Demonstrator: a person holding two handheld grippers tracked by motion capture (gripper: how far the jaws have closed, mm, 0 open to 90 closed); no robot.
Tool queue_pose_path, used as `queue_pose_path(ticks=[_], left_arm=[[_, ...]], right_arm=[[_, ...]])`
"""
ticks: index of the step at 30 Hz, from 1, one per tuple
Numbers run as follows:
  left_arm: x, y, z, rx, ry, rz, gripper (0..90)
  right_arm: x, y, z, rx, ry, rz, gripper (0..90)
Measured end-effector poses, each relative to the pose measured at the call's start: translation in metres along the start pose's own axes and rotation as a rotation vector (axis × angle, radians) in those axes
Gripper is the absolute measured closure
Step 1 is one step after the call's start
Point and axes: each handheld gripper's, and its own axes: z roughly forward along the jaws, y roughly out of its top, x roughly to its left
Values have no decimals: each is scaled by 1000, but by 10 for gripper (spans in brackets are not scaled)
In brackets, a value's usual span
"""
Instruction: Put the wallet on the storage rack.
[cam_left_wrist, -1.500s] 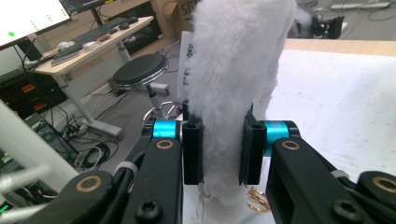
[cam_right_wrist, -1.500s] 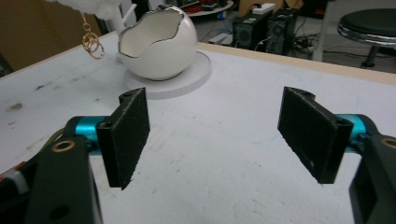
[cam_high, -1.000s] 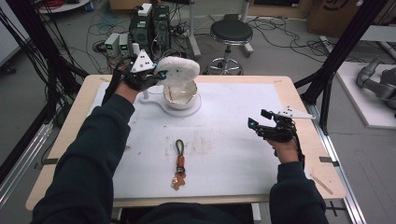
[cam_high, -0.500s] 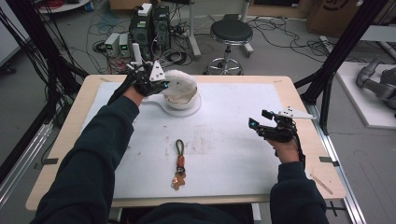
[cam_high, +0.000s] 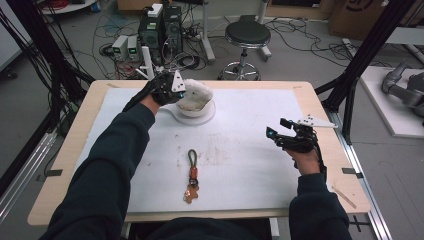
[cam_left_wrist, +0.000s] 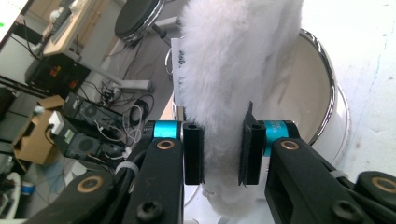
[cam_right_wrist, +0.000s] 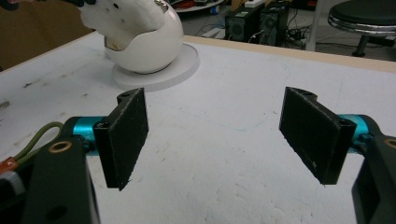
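Observation:
A white fluffy cloth (cam_high: 196, 94) (cam_left_wrist: 233, 56) lies over the white bowl (cam_high: 206, 113) (cam_left_wrist: 322, 93) on its round base at the far left of the mat. My left gripper (cam_high: 184, 93) (cam_left_wrist: 223, 144) is shut on the cloth, with both pads pressed into the fur just above the bowl's rim. Off to the right of the mat my right gripper (cam_high: 277, 136) (cam_right_wrist: 224, 135) hovers open, nothing between its pads. In the right gripper view the bowl (cam_right_wrist: 144, 42) stands at the far left with the cloth (cam_right_wrist: 121, 14) on top.
A key ring with an olive cord loop and an orange tag (cam_high: 191, 175) (cam_right_wrist: 32, 140) lies near the front middle of the white mat (cam_high: 250, 170). Beyond the far table edge stand a round stool (cam_high: 246, 35) and computer boxes (cam_high: 160, 25) on the floor.
My left gripper has come down and to the right with the cloth, which now covers the bowl's opening that showed before. The right gripper has stayed put.

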Motion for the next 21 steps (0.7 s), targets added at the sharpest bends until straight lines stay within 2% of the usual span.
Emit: queue_pose_path(ticks=[1,2,5,7,9,11,14,15,16,17,18,19,20,21], left_arm=[[0,0,0,0,0,0,762],[1,3,-3,17,17,25,765],[0,11,-3,60,16,100,766],[-4,15,2,85,14,121,766],[-5,16,4,92,10,123,766],[-7,18,11,109,1,109,763],[-8,12,16,89,-10,16,747],[-8,12,16,89,-10,16,735],[-5,6,17,43,-20,-87,710],[-5,6,17,43,-20,-87,678],[-2,-2,16,-2,-41,-207,630],[-1,-7,15,-16,-53,-272,575],[0,-11,15,-33,-64,-312,526],[0,-11,15,-33,-64,-312,500]], right_arm=[[0,0,0,0,0,0,244],[0,0,-1,-1,0,5,244],[-1,-1,-1,-1,4,13,243],[-1,-1,0,1,2,15,243],[0,-1,0,2,5,13,244],[0,-1,0,-2,5,9,244],[0,-2,-1,0,6,15,244],[-1,-2,0,-2,5,16,244],[-1,-2,0,-2,6,17,244],[-1,-2,0,-1,6,18,244],[-1,-3,0,0,5,17,244],[-1,-3,0,0,5,17,244],[-1,-3,-1,1,7,21,244],[-1,-3,-1,1,7,21,244]])
